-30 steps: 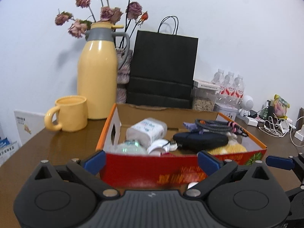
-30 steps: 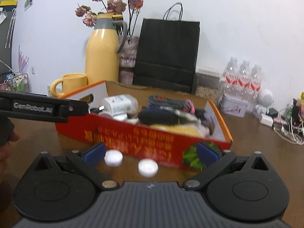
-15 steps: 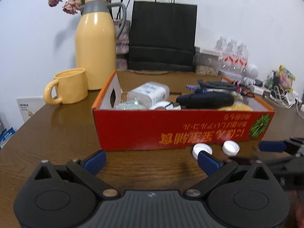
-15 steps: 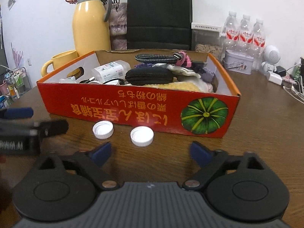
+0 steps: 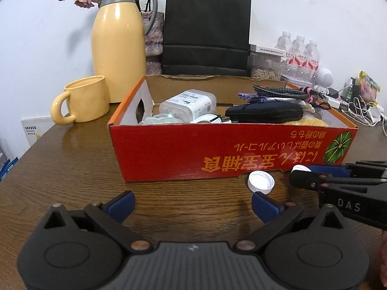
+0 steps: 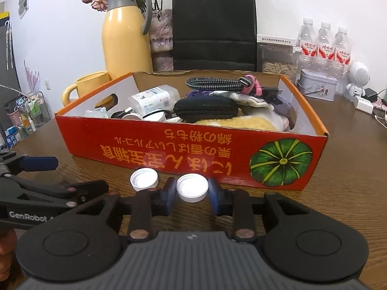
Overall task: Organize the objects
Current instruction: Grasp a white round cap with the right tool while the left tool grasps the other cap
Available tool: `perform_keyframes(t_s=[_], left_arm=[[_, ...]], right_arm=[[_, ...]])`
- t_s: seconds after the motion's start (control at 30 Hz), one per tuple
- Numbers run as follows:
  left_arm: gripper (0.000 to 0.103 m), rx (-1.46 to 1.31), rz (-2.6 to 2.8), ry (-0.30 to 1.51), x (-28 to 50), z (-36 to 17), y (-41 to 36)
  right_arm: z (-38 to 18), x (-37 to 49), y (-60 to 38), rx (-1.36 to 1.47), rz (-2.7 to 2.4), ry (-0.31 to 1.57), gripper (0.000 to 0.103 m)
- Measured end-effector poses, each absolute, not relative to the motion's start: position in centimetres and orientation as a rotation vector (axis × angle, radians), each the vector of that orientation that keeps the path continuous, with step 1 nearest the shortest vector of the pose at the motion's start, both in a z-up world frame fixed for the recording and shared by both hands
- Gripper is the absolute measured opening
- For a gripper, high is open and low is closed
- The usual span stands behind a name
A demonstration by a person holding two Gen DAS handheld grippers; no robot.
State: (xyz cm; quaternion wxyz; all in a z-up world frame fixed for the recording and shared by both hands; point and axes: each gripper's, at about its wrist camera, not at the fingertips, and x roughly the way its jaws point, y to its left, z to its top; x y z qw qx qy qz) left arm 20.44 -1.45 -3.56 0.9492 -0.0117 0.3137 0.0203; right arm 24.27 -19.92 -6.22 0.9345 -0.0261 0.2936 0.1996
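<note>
Two white bottle caps lie on the brown table in front of a red cardboard box point(image 6: 150, 145) full of small items. My right gripper point(image 6: 192, 189) is closing its jaws on the right-hand cap point(image 6: 192, 186), and both blue pads touch its sides. The other cap point(image 6: 144, 179) lies loose just to the left. In the left wrist view my left gripper point(image 5: 192, 204) stands open and holds nothing, with the loose cap point(image 5: 260, 184) just beyond its right finger. There the right gripper point(image 5: 302, 174) comes in from the right and hides most of its cap point(image 5: 299, 168).
Behind the box point(image 5: 217, 149) stand a yellow mug point(image 5: 84, 99), a yellow thermos jug point(image 5: 118, 43) and a black paper bag point(image 5: 206, 29). Water bottles point(image 6: 324, 46), a tin point(image 6: 316, 88) and cables point(image 5: 362, 111) crowd the back right. The left gripper point(image 6: 79, 174) sits at the left.
Both grippers tilted down toward the table in front of the box. The right gripper's jaws went from wide open to closed around the right-hand cap. The left gripper stayed open.
</note>
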Motion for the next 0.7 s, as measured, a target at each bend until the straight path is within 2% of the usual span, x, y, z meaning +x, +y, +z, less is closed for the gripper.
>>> perform_keyframes(t_s=[0.7], left_arm=[[0.103,-0.005,0.075,0.7,24.1,-4.6,-7.2]], right_arm=[[-5.6,23.8,-25.4,-0.014,0.35,0.539,0.03]])
